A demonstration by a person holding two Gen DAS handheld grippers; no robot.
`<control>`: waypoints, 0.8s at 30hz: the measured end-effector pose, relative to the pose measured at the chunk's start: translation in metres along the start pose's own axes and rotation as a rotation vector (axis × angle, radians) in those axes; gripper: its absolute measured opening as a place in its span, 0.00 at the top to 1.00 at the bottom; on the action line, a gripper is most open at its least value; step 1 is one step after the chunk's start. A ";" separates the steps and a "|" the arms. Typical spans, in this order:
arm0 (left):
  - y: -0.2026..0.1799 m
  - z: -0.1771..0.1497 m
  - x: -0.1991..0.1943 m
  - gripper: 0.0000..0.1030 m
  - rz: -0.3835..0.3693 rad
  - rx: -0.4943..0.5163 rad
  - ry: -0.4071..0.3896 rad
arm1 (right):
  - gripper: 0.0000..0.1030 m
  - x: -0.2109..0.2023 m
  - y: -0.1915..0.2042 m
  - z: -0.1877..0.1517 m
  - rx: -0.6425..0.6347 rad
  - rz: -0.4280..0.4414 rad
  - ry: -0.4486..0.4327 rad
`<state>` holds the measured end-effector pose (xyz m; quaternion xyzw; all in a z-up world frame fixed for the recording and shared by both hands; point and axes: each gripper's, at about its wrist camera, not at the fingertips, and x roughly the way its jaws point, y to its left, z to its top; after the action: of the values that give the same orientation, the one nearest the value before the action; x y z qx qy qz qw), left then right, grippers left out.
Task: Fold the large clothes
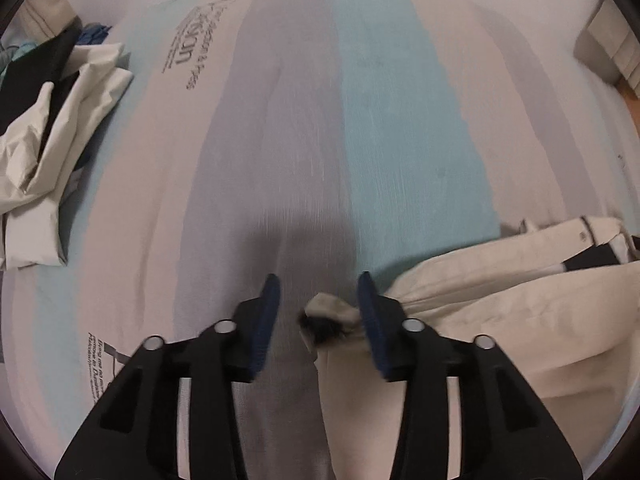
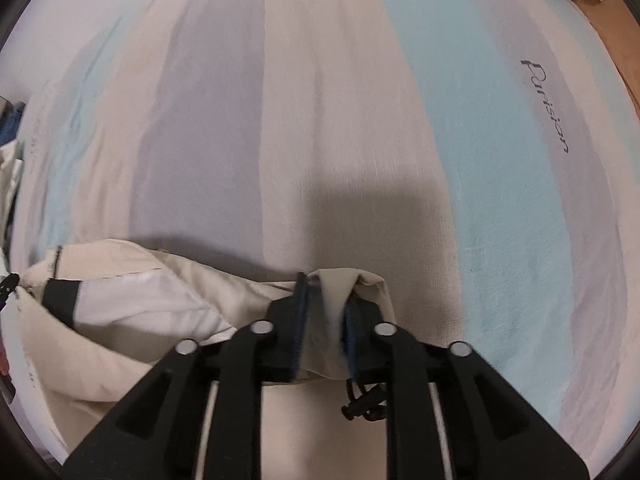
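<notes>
A cream garment [image 1: 500, 300] with black trim lies crumpled on the striped bedsheet [image 1: 400, 120], to the lower right in the left wrist view. My left gripper [image 1: 319, 280] points down with its jaws apart. A bunched corner of the garment [image 1: 332, 312] sits between them, resting against the right finger only. In the right wrist view the same cream garment [image 2: 120, 340] spreads to the lower left. My right gripper [image 2: 326, 288] has a raised fold of it [image 2: 344, 280] between slightly parted pads that do not pinch it. A black cord toggle [image 2: 360, 404] hangs below the right finger.
A pile of white, black and blue clothes [image 1: 52, 140] lies at the left of the bed. The sheet carries printed lettering [image 2: 546, 108]. Wooden floor [image 2: 600, 20] and pale furniture [image 1: 608, 48] show past the bed's right edge.
</notes>
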<state>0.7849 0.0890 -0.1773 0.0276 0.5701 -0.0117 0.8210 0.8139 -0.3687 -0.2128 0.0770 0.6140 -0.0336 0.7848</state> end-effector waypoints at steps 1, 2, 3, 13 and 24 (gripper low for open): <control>-0.002 0.002 -0.006 0.50 0.002 0.004 -0.015 | 0.65 -0.003 -0.002 0.000 0.006 0.015 -0.005; -0.004 0.002 -0.012 0.49 -0.006 0.008 -0.026 | 0.56 -0.008 -0.001 -0.002 0.013 0.042 -0.018; -0.007 0.002 -0.016 0.45 -0.011 0.012 -0.031 | 0.52 -0.013 0.000 -0.002 0.019 0.063 -0.031; -0.061 -0.012 -0.066 0.22 -0.087 0.095 -0.088 | 0.14 -0.075 0.019 -0.017 -0.024 0.164 -0.188; -0.093 -0.041 -0.086 0.20 -0.158 0.133 -0.079 | 0.12 -0.117 0.081 -0.063 -0.211 0.165 -0.199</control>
<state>0.7118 -0.0025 -0.1140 0.0363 0.5358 -0.1152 0.8357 0.7369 -0.2838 -0.1072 0.0405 0.5249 0.0884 0.8456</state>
